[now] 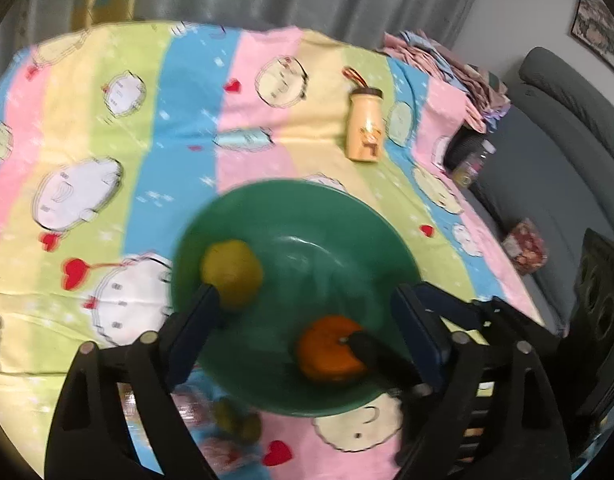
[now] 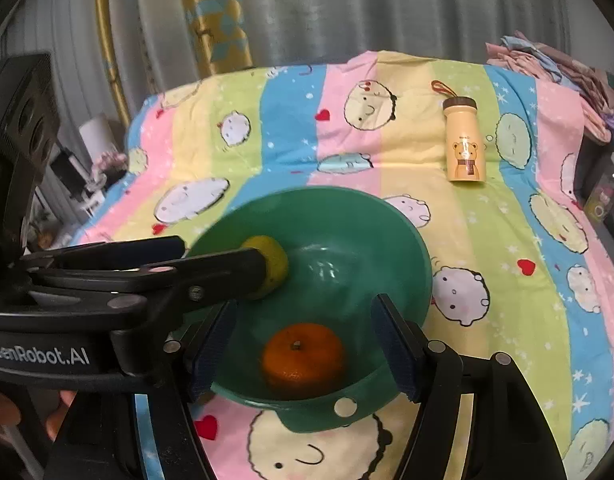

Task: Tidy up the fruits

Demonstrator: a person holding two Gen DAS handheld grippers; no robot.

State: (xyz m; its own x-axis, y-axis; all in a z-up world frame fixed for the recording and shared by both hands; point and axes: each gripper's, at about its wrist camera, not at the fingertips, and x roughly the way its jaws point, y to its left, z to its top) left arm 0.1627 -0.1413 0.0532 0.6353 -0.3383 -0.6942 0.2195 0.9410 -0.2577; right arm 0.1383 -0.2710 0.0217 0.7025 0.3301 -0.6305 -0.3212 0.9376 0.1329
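Since the round orange mandarin (image 2: 303,354) looks soft-skinned, we squeeze its sides gently. In the green plastic bowl (image 2: 407,240), a yellow-green citrus (image 2: 275,266) sits at ten o'clock. Both the left gripper (image 1: 305,312) and right gripper (image 2: 303,344) stand apart, empty.

Both views are evenly and fairly brightly lit by diffuse indoor light; shadows are soft and faint. The left wrist view shows motion blur throughout: the green bowl (image 1: 295,300) rim is smeared and the yellow fruit (image 1: 231,274) has soft edges. The right wrist view is sharper; the orange (image 2: 303,360) is reasonably defined. A pale glare streak lies on the bowl's inner wall. Fisheye distortion bends the striped sheet (image 2: 507,280) toward dark, vignetted corners.
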